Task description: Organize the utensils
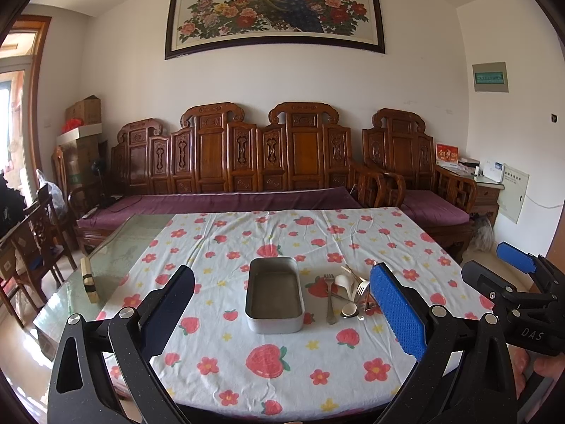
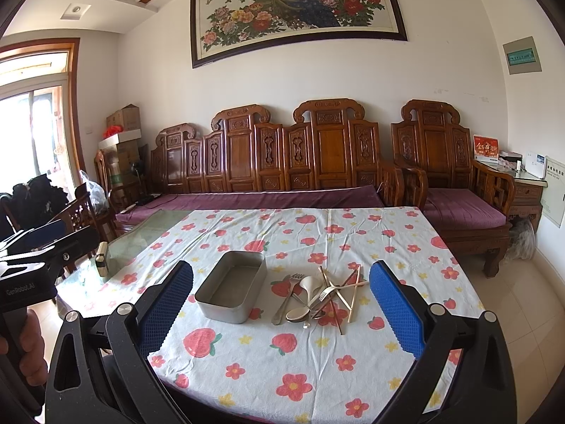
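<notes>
An empty metal box (image 1: 275,295) (image 2: 233,288) rests on the strawberry-print tablecloth (image 1: 268,357) (image 2: 247,349) in the middle of the table. To its right lies a pile of utensils (image 1: 348,295) (image 2: 319,298): forks, spoons, a white spoon and chopsticks. My left gripper (image 1: 282,312) hovers open above the near side of the table, framing the box and pile. My right gripper (image 2: 280,309) is open too, with the pile between its fingers' lines of sight. Neither holds anything. The right gripper also shows at the right edge of the left wrist view (image 1: 522,282).
A small wooden block with a black band (image 1: 88,279) (image 2: 102,254) stands on the bare glass at the table's left. Behind the table runs a carved wooden sofa (image 1: 229,162) with purple cushions. Wooden chairs (image 1: 39,233) stand at the left.
</notes>
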Demonstrator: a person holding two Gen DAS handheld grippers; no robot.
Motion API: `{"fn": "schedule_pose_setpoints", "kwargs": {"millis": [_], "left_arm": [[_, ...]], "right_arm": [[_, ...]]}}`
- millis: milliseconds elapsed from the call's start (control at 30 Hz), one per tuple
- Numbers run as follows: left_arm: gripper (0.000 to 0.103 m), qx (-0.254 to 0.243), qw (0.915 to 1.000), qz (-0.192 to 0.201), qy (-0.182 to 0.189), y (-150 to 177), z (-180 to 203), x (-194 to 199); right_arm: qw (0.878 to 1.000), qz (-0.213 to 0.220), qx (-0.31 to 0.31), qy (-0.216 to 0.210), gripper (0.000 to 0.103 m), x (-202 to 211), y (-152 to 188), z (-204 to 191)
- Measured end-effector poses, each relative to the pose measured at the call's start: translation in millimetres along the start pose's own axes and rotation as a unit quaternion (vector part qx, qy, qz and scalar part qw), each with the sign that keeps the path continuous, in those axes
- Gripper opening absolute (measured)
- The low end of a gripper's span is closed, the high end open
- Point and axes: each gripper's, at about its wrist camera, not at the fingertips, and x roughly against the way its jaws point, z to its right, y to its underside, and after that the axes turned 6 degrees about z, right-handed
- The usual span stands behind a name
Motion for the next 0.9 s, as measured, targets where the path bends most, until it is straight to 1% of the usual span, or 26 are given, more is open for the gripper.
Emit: {"fn": "schedule_pose_setpoints", "kwargs": {"millis": [567,767,900], "left_arm": [[0.097,-0.001,1.0,-0.003,0.003,3.7,4.0,0.2],[0.097,0.0,0.9998,-0.018,0.004,10.3,3.5,-8.3],[0.097,-0.001,0.9992,-0.039,0.007,20.6,2.4,-21.7]], "right_arm": [[1.0,-0.002,-0.001,-0.001,0.1,-0.9,1.3,-0.1],[1.0,-0.013,-0.005,-0.003,0.1,-6.7,9.6,2.5],[1.0,-0.02,-0.006,-0.003,0.1,-10.8,14.9,8.7]]}}
